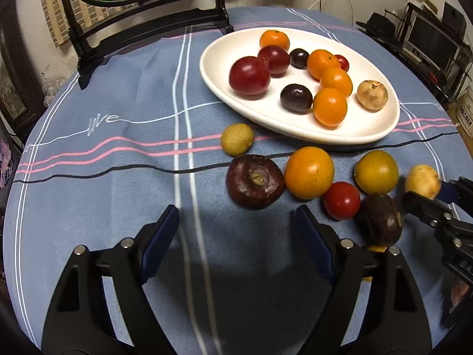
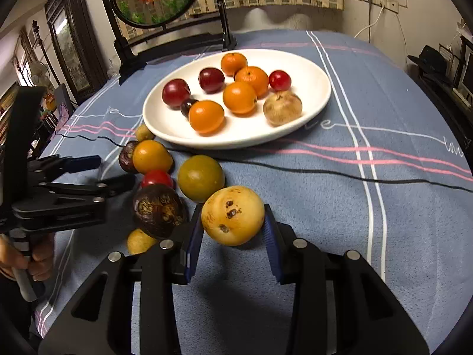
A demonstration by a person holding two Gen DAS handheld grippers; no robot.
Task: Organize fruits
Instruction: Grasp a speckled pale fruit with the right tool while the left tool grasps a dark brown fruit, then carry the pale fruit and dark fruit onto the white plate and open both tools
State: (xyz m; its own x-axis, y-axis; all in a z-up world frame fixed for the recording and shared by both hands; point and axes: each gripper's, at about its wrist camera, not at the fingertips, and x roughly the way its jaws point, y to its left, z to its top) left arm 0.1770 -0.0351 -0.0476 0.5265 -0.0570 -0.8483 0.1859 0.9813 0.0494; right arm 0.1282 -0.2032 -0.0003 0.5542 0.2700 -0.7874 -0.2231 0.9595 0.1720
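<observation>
While the right claw (image 2: 233, 233) grips a yellow fruit (image 2: 233, 215) between its blue pads at lower centre of the right view, the left claw (image 1: 236, 236) stands wide open over bare blue cloth (image 1: 118, 207) at the bottom of the left view, holding nothing. That yellow fruit has dark spots on its skin; whether it is clear of the counter (image 2: 384, 207) I cannot tell.

A white plate (image 1: 295, 127) lies in the upper right of the left view. On it are four oranges, two red plums, two dark plums, a small red fruit and a brown fruit (image 1: 372, 95) near the right rim.

Below the plate, loose fruit lies on the cloth: a small green-yellow fruit (image 1: 237, 139) just beside the plate edge, a dark mangosteen (image 1: 254, 181) touching an orange (image 1: 309, 172), a tomato (image 1: 341, 201), a greenish orange (image 1: 376, 172), and a second mangosteen (image 1: 380, 219) by the left claw's right finger. A black cord (image 1: 118, 171) crosses the cloth under the plate's near edge.
</observation>
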